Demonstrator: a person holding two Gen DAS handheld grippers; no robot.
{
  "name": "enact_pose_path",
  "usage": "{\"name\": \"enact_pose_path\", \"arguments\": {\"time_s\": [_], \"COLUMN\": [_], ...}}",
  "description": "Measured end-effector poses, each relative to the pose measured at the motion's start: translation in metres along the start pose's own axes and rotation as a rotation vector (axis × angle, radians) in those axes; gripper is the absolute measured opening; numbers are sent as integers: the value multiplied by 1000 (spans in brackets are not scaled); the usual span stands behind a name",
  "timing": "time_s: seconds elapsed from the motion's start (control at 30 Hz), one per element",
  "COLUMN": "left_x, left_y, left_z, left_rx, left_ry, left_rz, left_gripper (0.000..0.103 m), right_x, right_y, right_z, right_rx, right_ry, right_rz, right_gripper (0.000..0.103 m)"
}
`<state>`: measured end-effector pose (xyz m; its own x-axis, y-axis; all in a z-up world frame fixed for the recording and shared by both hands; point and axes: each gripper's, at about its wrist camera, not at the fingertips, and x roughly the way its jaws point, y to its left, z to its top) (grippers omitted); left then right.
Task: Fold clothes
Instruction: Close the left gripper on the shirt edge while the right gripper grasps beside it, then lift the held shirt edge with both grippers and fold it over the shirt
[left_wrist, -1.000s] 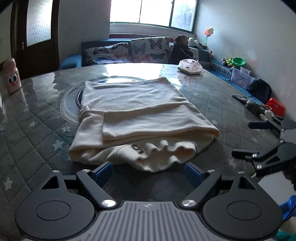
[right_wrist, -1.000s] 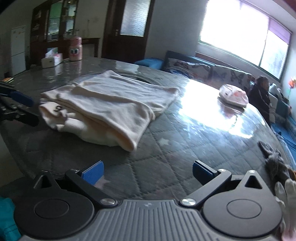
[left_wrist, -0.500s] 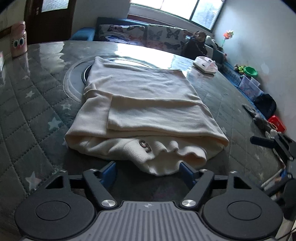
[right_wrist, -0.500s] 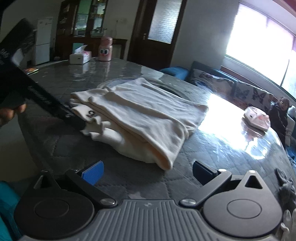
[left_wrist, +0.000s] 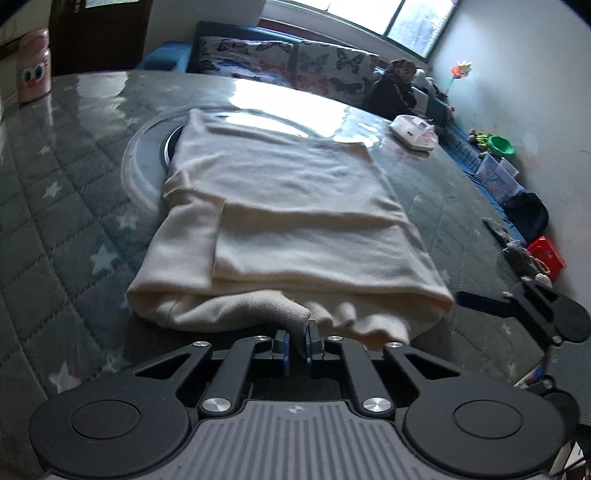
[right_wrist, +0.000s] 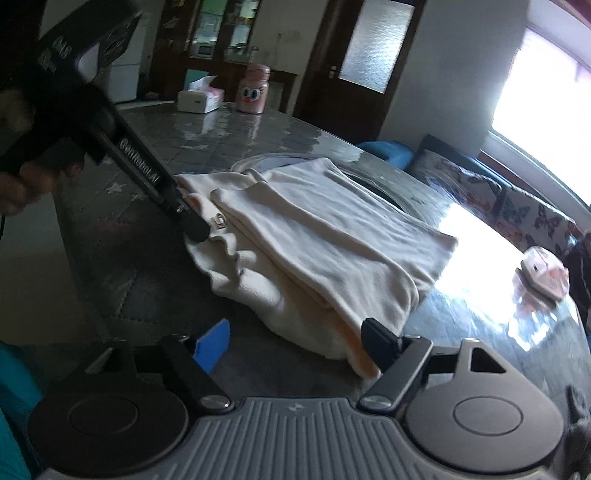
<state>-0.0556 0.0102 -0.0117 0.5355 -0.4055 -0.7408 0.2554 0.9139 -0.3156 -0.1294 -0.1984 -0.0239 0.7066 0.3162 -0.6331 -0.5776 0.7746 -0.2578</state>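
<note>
A cream garment lies folded in layers on the quilted grey table. My left gripper is shut on a bunched bit of the garment's near hem. In the right wrist view the left gripper pinches that hem beside a small metal label, with a hand holding its grip at the far left. My right gripper stands open at the garment's near right corner. Its right finger touches or overlaps the folded corner; its blue left pad is over bare table.
A pink cup and a tissue box stand at the table's far side. A white and pink device lies far right. A glass turntable ring lies under the garment's far end. A person sits on the sofa behind.
My left gripper moved forward and shut on the garment's near hem. My right gripper came closer to the garment's right corner and stayed open.
</note>
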Motion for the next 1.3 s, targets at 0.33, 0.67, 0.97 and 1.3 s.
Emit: {"name": "enact_pose_path", "arguments": {"time_s": [0.33,0.67,0.97,1.3], "left_x": [6,-13,-13,-1], "left_y": [8,2,6,6], "left_z": [35,26,-3,-17], "left_rx": [-13,248,519,707], "left_ry": [11,-87,-172,-196], "left_rz": [-58,-56,78,108], "left_gripper": [8,44,63,36], "right_x": [24,38,48,38], "right_y": [3,-29,-56,-66], "right_z": [17,37,54,56], "right_rx": [-85,66,173,229], "right_ry": [-6,-7,-2,-50], "right_rz": [60,131,176,169], "right_gripper": [48,9,8,6]}}
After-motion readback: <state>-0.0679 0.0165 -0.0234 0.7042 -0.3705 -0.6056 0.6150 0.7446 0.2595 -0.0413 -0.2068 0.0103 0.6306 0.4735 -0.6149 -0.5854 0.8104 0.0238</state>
